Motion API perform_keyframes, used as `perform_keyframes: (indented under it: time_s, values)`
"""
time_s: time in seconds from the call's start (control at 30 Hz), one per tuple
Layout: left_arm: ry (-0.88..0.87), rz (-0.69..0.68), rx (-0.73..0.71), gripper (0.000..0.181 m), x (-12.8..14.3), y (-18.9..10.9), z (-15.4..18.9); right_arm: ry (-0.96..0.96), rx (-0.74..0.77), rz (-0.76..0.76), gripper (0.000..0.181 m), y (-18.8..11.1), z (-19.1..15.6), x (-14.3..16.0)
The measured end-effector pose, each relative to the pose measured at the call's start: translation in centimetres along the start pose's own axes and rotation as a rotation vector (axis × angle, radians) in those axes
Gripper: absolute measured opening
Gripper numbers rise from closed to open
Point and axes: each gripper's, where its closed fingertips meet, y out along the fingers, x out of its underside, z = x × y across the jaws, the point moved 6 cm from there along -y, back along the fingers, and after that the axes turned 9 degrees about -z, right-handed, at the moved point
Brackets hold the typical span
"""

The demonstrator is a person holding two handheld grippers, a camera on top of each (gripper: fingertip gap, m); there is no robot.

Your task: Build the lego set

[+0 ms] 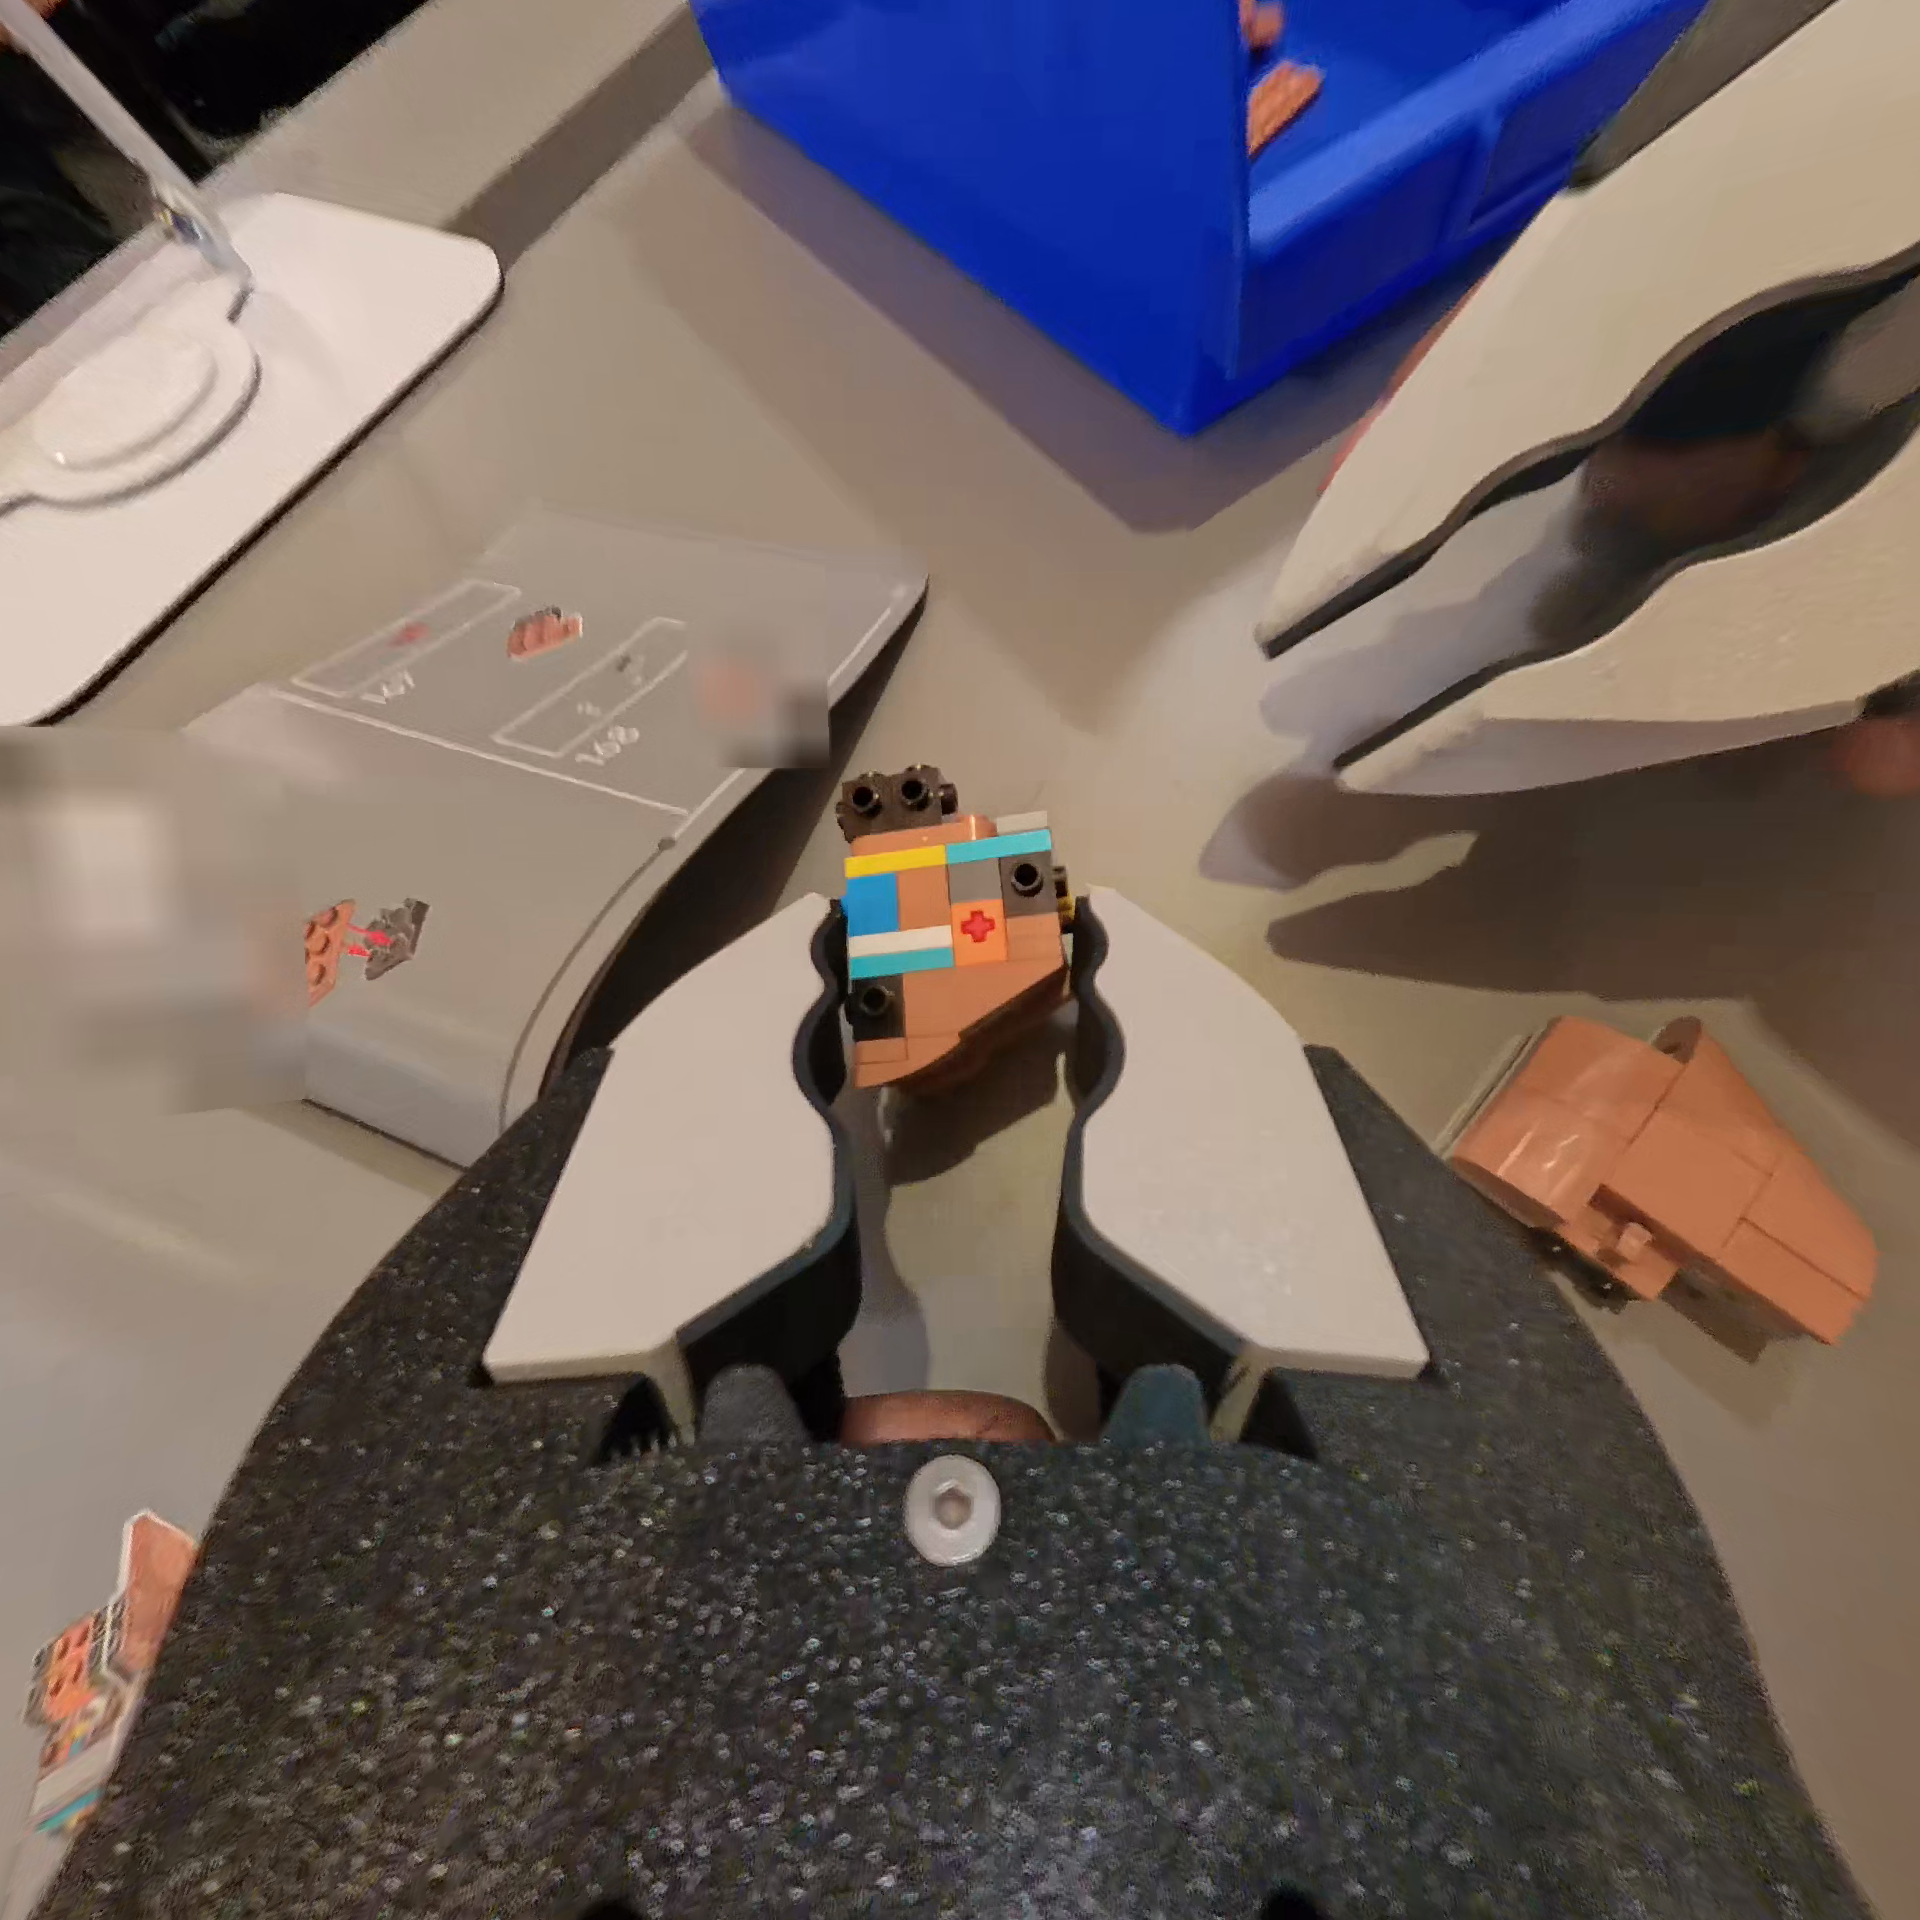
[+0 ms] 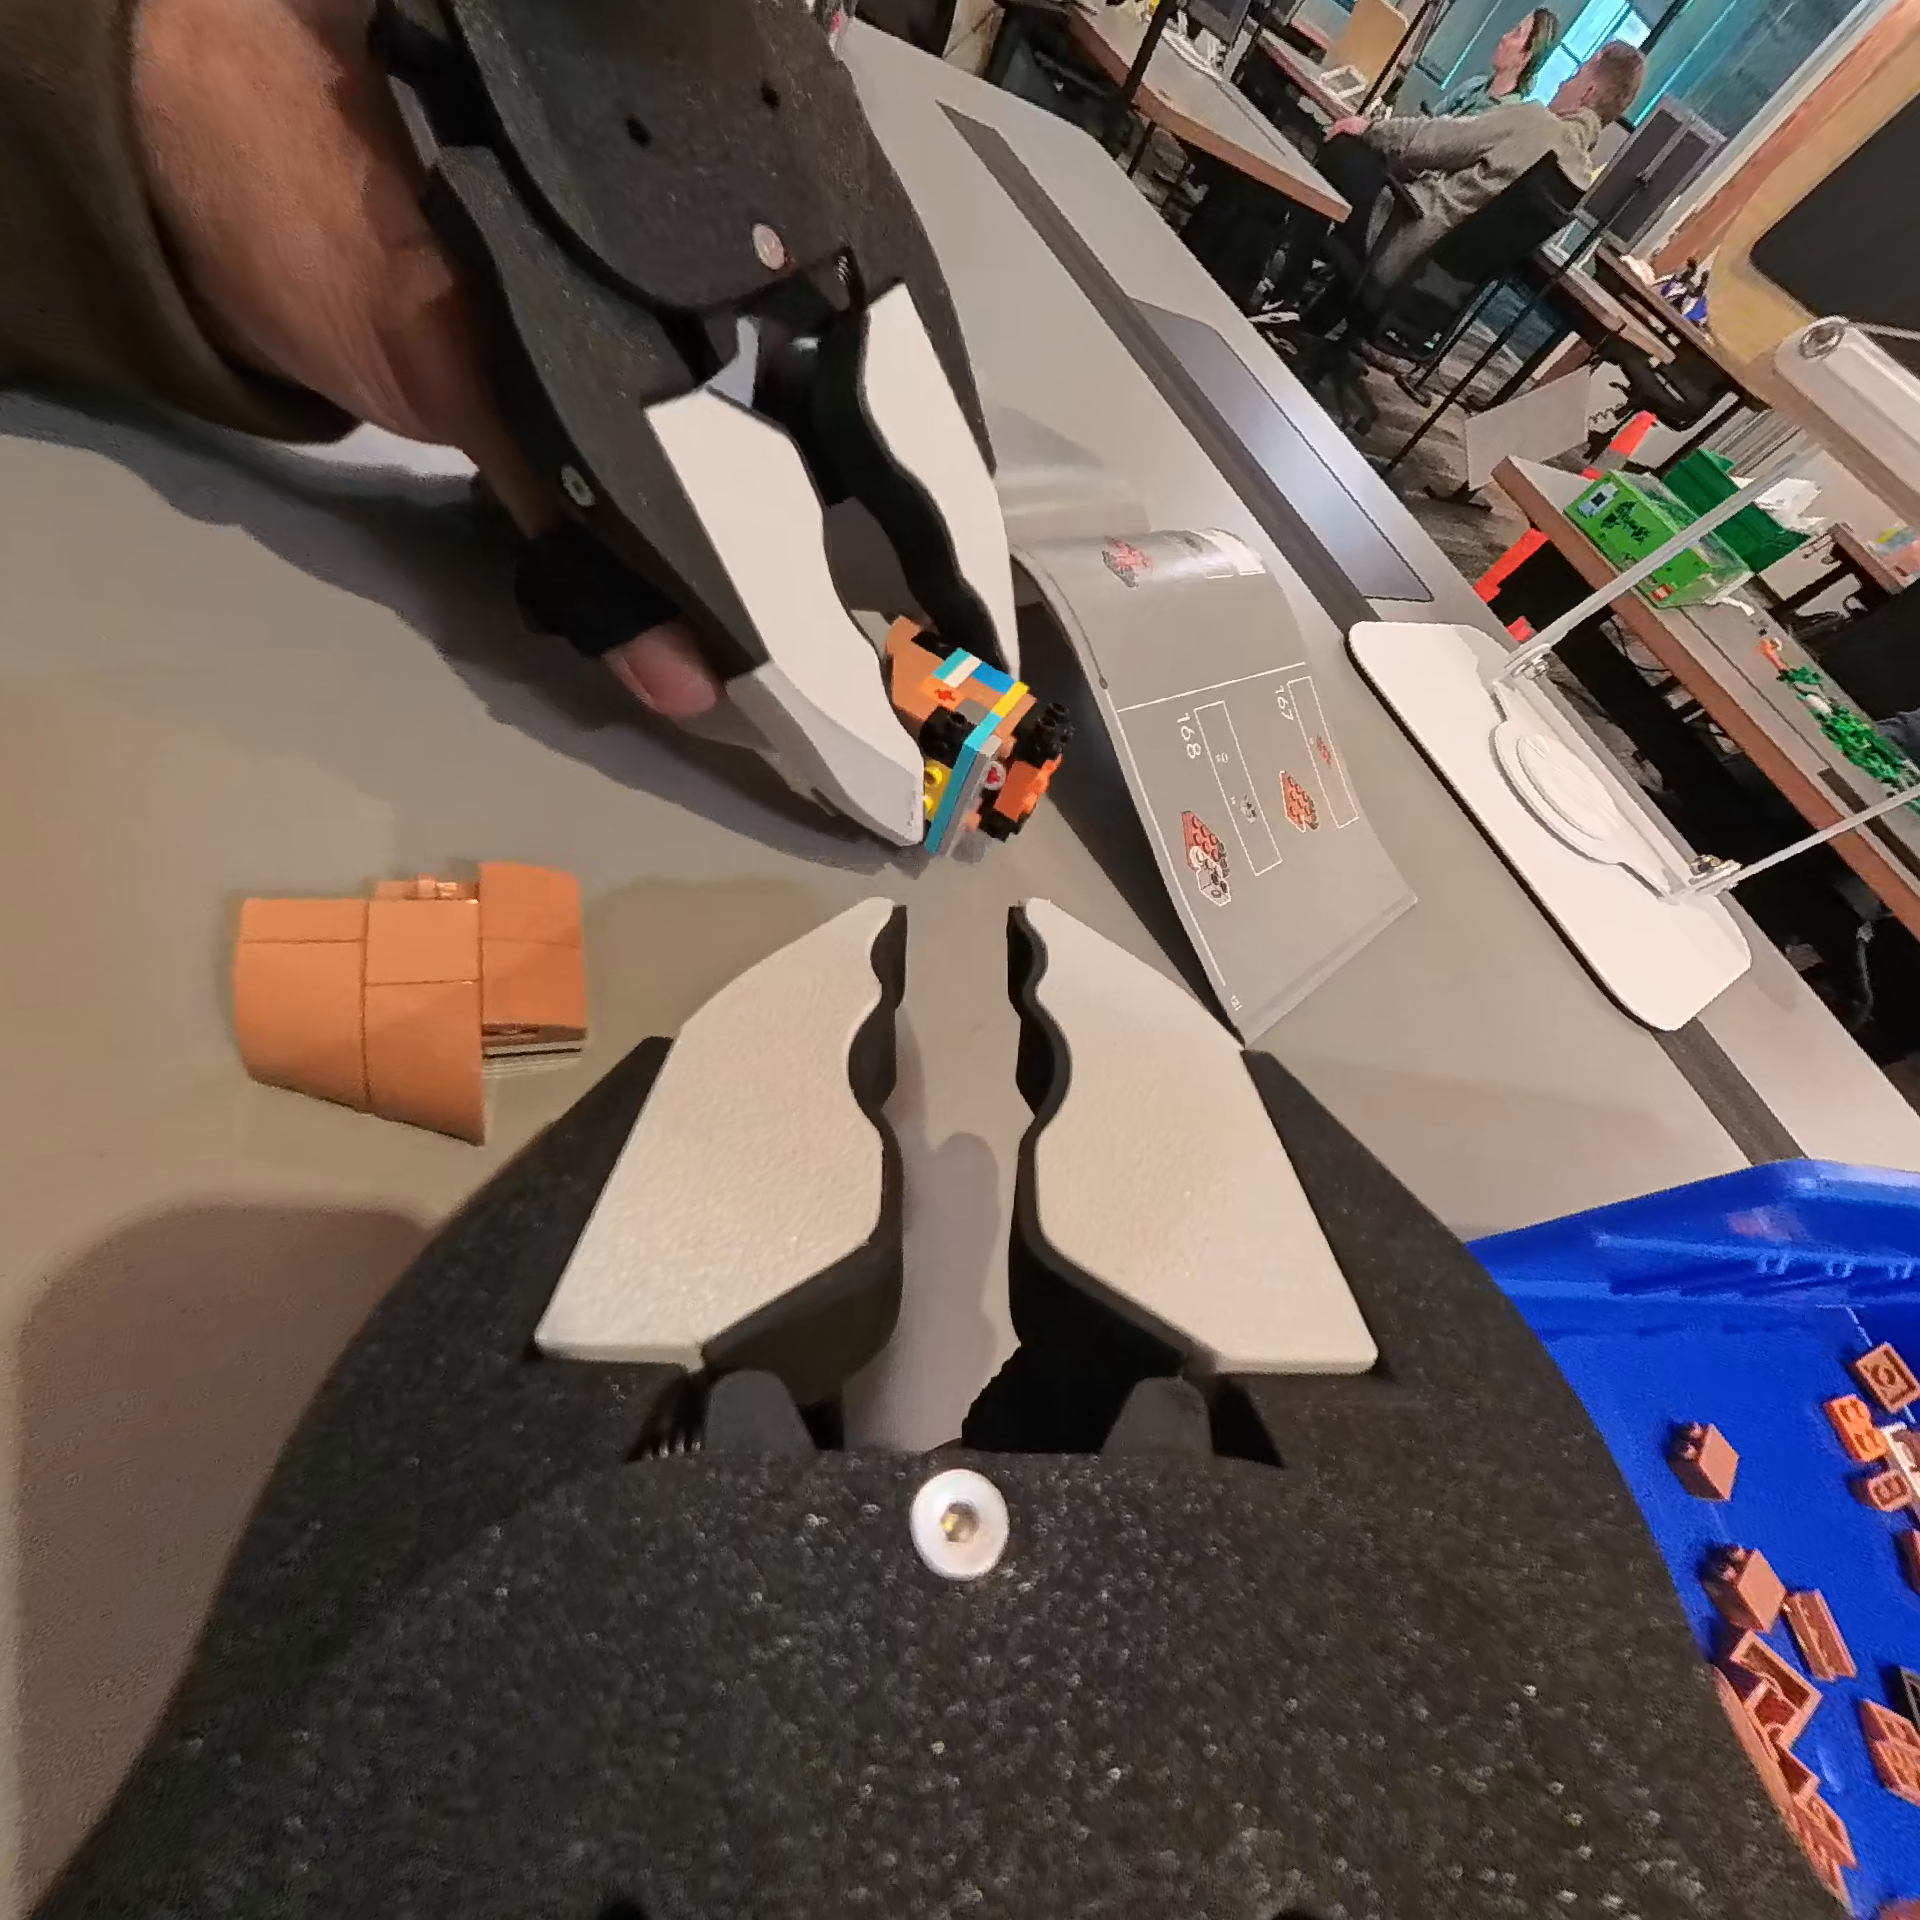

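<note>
Lego assembly [image 1: 951,940] pinched in left fingers [image 1: 831,935] above grey table [image 2: 260,727]; right fingers [image 2: 1039,956] slightly parted, empty.

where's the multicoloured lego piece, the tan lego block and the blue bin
multicoloured lego piece [image 1: 951,935]: left wrist view, its orange face
tan lego block [image 2: 400,992]: right wrist view, its smooth top
blue bin [image 1: 997,177]: left wrist view, its outer wall

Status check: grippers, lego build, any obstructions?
Left hand-held gripper shut on multicolour sub-build. Right hand-held gripper open, empty. Tan sub-build loose on table. Nothing obstructing.
</note>
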Motion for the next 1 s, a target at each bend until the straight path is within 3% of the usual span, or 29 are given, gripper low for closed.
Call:
perform_keyframes:
  time_s: [0.2, 0.43, 0.7, 1.0]
  values:
    - [-0.008, 0.31, 0.127, 0.041, -1.9, -2.0, 0.4, 0.106, -0.019, 0.083, 0.022, -0.4, 1.0, -0.5]
    - [0.041, 0.76, 0.344, 0.041, -3.4, -5.4, 2.2, 0.336, -0.164, 0.322, 0.032, -2.2, 2.2, -1.7]
    - [0.056, 0.892, 0.454, 0.041, -3.6, -6.3, 3.3, 0.394, -0.314, 0.518, 0.037, -3.2, 1.2, -3.7]
    - [0.022, 0.958, 0.523, 0.041, -3.6, -7.0, 3.0, 0.391, -0.362, 0.581, 0.04, -3.4, 0.2, -5.2]
